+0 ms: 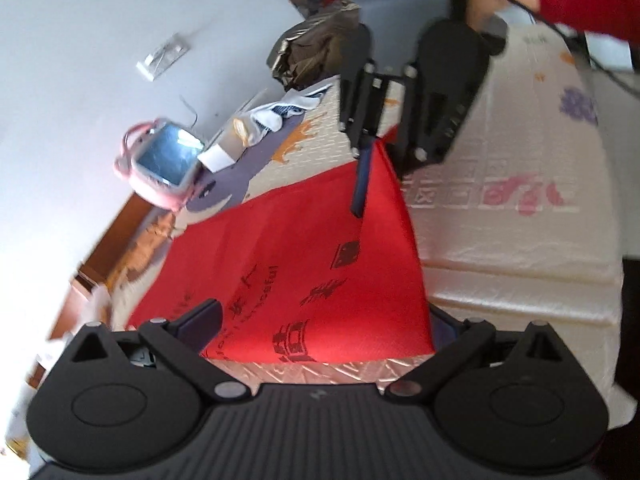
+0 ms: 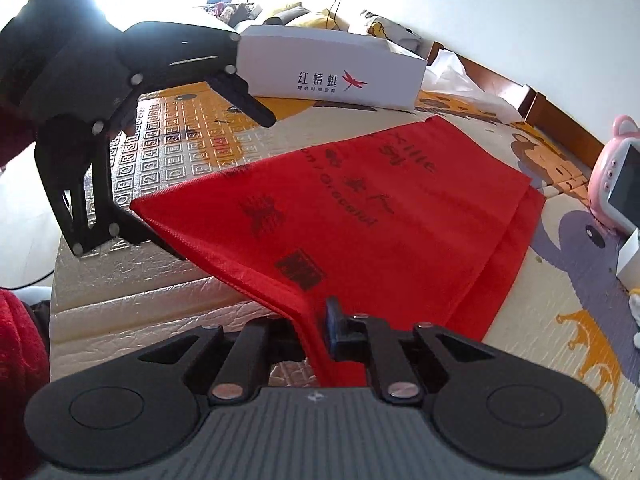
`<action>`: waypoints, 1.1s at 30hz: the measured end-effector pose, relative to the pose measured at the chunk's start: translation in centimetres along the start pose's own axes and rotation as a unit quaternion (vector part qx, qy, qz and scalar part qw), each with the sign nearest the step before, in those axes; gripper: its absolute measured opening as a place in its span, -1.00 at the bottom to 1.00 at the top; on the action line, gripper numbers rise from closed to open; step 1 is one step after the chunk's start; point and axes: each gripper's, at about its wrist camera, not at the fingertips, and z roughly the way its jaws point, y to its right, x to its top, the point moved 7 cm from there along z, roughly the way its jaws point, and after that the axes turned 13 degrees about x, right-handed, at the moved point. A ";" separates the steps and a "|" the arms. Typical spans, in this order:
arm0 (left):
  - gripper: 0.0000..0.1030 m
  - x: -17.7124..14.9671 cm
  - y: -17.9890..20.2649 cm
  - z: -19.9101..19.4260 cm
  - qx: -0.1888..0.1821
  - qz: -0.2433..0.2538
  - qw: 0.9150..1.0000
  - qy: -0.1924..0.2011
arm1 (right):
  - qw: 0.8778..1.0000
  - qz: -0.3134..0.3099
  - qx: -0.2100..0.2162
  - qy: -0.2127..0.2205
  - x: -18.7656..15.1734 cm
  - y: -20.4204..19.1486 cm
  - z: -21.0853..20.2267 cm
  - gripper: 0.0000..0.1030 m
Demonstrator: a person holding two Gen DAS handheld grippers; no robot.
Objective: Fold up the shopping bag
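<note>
Red non-woven shopping bag with black printed lettering [image 2: 360, 216] is lying on a cream foam play mat with cartoon prints [image 2: 560, 320], mostly flat but with its near edge lifted off the mat. The right claw [image 2: 316, 332] is pinched together on the near corner of the fabric, and you can see the cloth bunched up between the fingers with a blue pad [image 2: 331, 322] pressing into it. In the left wrist view, the left claw [image 1: 320, 328] has its fingers spread wide apart with the bag edge sitting between them, not clamped. From the right wrist view that same left claw shows up at the far left, with its lower finger right at the bag's left corner, but I can't tell if it's touching.

Other stuff around: a white rectangular cardboard box with a red dragonfly logo [image 2: 332, 68] at the far side of the mat, and a pink kids' toy with a screen [image 1: 164, 160] off to the side.
</note>
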 end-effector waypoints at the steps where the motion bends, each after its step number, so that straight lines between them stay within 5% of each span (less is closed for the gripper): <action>1: 0.94 0.2 0.0 0.0 0.000 0.000 1.000 0.001 | 1.000 0.003 0.002 0.001 0.1 0.0 0.0 -0.74; 9: 0.95 0.2 0.1 -0.5 -0.024 -0.004 1.000 0.009 | 0.998 0.021 0.050 -0.010 0.9 -2.3 0.0 -0.69; 16: 0.95 -0.9 -0.5 -0.8 -0.073 -0.044 0.996 0.003 | 0.990 0.097 0.100 -0.007 2.8 -1.8 -0.9 -0.69; 22: 0.95 -1.3 -0.4 -1.1 -0.116 -0.047 0.992 0.005 | 0.970 0.196 0.145 0.002 4.4 0.9 -0.5 -0.69; 27: 0.95 -2.2 -0.8 -0.7 -0.214 -0.086 0.973 -0.020 | 0.957 0.244 0.159 0.007 5.0 2.0 -0.7 -0.69; 33: 0.95 -2.7 -0.9 -0.4 -0.258 -0.103 0.960 -0.023 | 0.954 0.266 0.138 0.010 4.6 2.4 -0.2 -0.69</action>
